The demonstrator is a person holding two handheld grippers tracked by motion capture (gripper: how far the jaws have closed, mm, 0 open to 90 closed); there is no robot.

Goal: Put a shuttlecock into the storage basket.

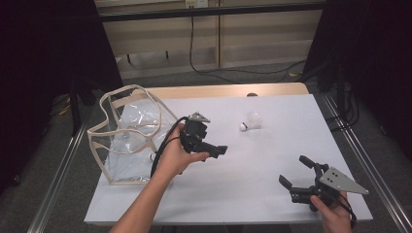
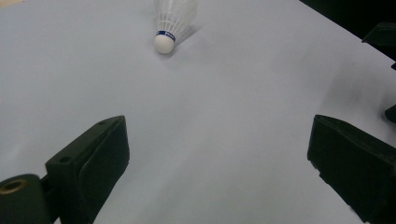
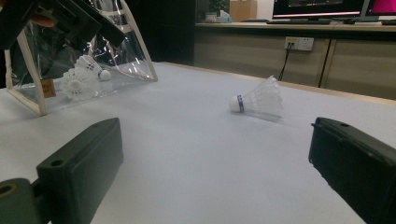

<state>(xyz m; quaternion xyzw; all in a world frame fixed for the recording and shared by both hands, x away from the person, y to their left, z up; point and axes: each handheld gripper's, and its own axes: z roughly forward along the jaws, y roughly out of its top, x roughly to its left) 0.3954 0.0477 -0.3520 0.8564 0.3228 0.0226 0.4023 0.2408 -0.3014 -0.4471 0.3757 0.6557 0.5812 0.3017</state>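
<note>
A white shuttlecock point(image 1: 250, 121) lies on its side on the white table point(image 1: 252, 179), right of centre; its cork has a blue band point(image 2: 166, 33). My left gripper point(image 1: 216, 141) is held just above the table, left of the shuttlecock and pointing at it. Its jaws are wide apart with nothing between them point(image 2: 219, 154). My right gripper point(image 1: 295, 171) is open near the front right corner, facing the shuttlecock point(image 3: 259, 100) across bare table. A clear bag with beige trim point(image 1: 124, 92) stands at the left and holds two shuttlecocks point(image 3: 79, 84).
The bag point(image 3: 32, 79) stands upright with its mouth open, behind my left hand. Metal rails run along both table sides. Cables point(image 1: 204, 63) trail on the floor beyond the far edge, in front of wooden cabinets.
</note>
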